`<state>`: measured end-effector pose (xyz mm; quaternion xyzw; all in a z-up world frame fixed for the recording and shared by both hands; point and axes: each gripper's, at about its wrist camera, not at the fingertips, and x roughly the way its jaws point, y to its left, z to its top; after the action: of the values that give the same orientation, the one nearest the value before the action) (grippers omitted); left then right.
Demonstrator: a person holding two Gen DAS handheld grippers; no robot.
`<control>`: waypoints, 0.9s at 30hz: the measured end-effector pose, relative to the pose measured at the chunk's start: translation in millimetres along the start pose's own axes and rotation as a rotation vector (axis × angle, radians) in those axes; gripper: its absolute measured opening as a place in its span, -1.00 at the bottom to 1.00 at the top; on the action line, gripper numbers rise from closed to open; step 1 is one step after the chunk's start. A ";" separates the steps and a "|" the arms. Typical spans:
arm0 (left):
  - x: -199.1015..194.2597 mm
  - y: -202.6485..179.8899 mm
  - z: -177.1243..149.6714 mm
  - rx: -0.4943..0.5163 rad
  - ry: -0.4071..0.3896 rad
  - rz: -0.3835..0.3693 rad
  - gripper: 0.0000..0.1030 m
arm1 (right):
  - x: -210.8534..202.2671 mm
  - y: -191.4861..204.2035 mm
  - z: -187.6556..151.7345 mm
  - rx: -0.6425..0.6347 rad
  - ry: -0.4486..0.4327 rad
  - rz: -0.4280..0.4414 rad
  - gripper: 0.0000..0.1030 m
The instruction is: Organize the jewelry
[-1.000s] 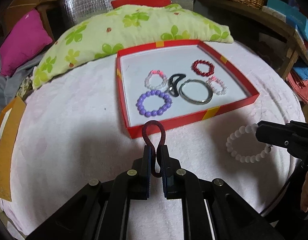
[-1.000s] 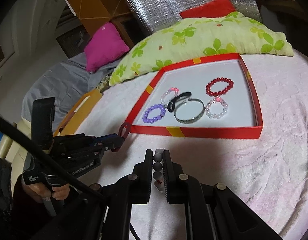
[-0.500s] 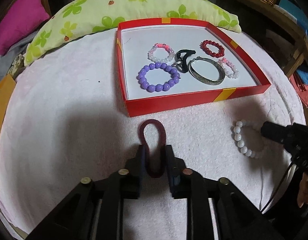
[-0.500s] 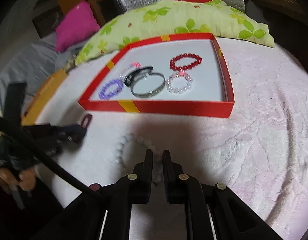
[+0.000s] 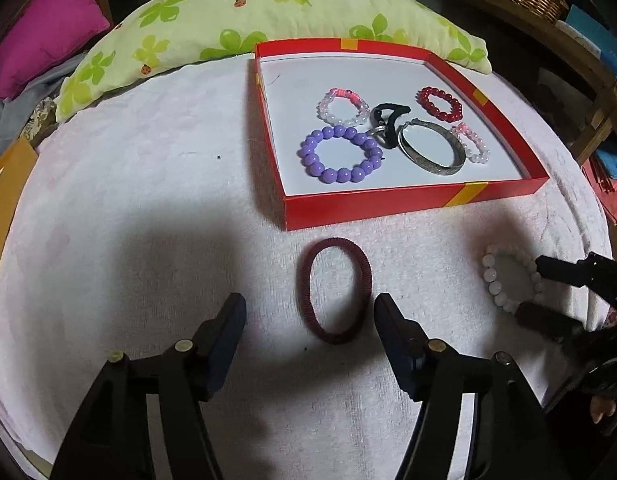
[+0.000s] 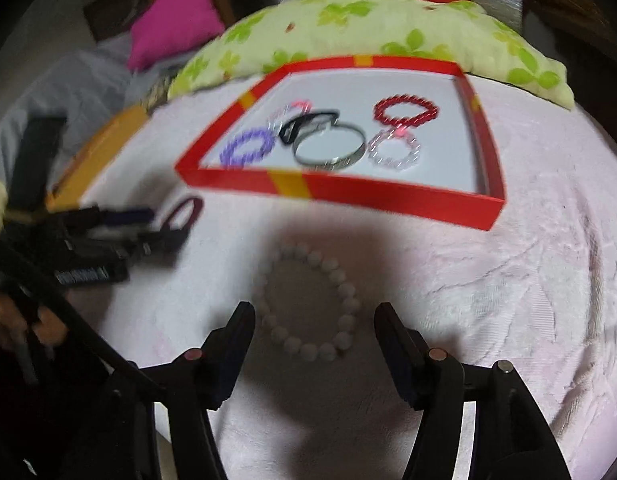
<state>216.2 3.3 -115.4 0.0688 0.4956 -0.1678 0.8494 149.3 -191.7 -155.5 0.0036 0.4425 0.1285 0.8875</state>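
A round table under a pale pink towel [image 5: 148,200] fills both views, with a green-flowered pillow [image 5: 228,12] along its far edge and a magenta cushion [image 5: 40,36] beyond it at the far left. Near the front edge, the left gripper [image 5: 308,308] hangs over the cloth with its jaws opening, the pads clear of a maroon hair tie [image 5: 335,290] that lies flat between them. Just beyond the tie stands a red box [image 5: 388,208], shallow and white inside (yellow tape marks its walls). In it, from left to right: a purple bead bracelet [image 5: 339,155], a pink-and-clear bracelet [image 5: 343,107] behind it, a black band [image 5: 389,120] leaning against a silver bangle [image 5: 432,150], a red bead bracelet [image 5: 440,103] toward the far wall, and a small pale pink bracelet [image 5: 470,144] beside the bangle. Toward the right edge of the table a white bead bracelet [image 6: 312,304] lies flat, and the right gripper [image 6: 314,322] is over it, jaws likewise opening and touching none of the beads, which sit loose between its fingers.
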 end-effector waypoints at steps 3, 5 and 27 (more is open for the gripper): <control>1.0 -2.2 -2.8 0.016 0.001 -0.014 0.49 | 2.4 11.6 -3.1 -0.078 -0.018 -0.056 0.28; 2.4 -5.7 -4.7 0.034 0.000 -0.007 0.54 | 5.0 13.6 -5.8 -0.097 -0.023 -0.081 0.25; -1.0 11.6 1.1 -0.079 0.017 0.013 0.71 | -3.5 -8.2 -7.5 -0.061 -0.055 -0.129 -0.53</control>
<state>220.8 14.1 -114.6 0.0399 0.5088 -0.1419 0.8482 143.3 -201.3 -158.2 -0.0483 0.4133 0.0843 0.9054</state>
